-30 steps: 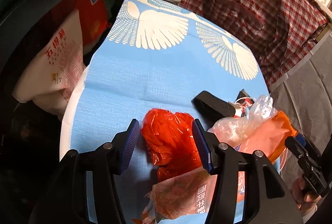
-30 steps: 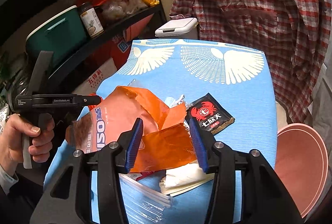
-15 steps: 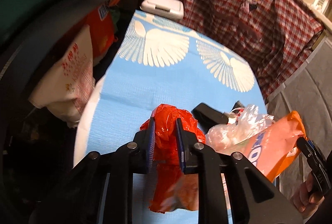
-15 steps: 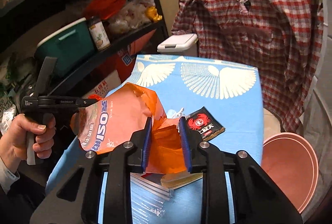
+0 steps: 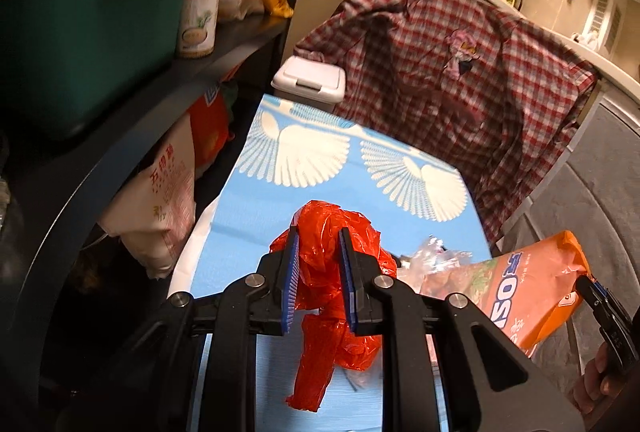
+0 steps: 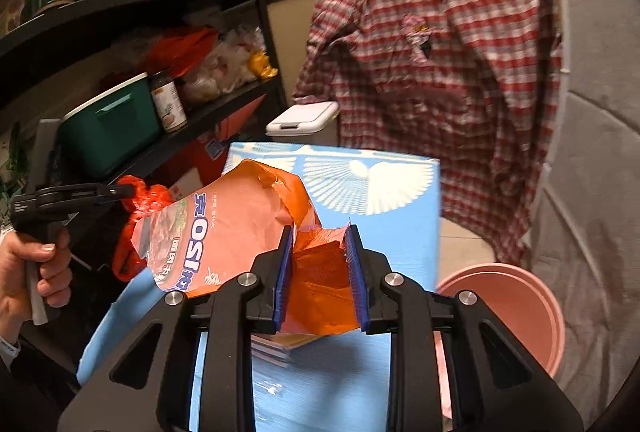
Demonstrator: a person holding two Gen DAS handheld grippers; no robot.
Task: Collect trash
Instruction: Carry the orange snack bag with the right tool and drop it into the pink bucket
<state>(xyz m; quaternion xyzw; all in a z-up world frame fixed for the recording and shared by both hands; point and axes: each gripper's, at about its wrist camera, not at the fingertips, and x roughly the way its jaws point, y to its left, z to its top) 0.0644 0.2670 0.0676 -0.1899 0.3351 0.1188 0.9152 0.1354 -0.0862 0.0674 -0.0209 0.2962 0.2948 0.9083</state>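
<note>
My left gripper point(image 5: 317, 238) is shut on a crumpled red plastic bag point(image 5: 332, 296) and holds it above the blue table point(image 5: 256, 207); the bag hangs down between the fingers. My right gripper point(image 6: 320, 238) is shut on an orange snack bag point(image 6: 240, 232) and holds it in the air over the table. In the left wrist view the orange bag point(image 5: 532, 296) shows at the right with the right gripper point(image 5: 600, 296) on its end. In the right wrist view the left gripper point(image 6: 120, 189) holds the red bag point(image 6: 146, 197) at the left. A clear plastic wrapper point(image 5: 436, 252) lies on the table.
A pink bucket point(image 6: 516, 308) stands on the floor right of the table. A white lidded bin point(image 5: 310, 79) stands behind the table. A plaid shirt point(image 5: 448, 79) hangs at the back. Black shelves point(image 5: 120, 135) with a green box and jar stand at the left. Flat packets point(image 6: 280, 348) lie under the right gripper.
Both grippers shut on their bags, the left on the red bag and the right on the orange bag, and lifted them up off the table.
</note>
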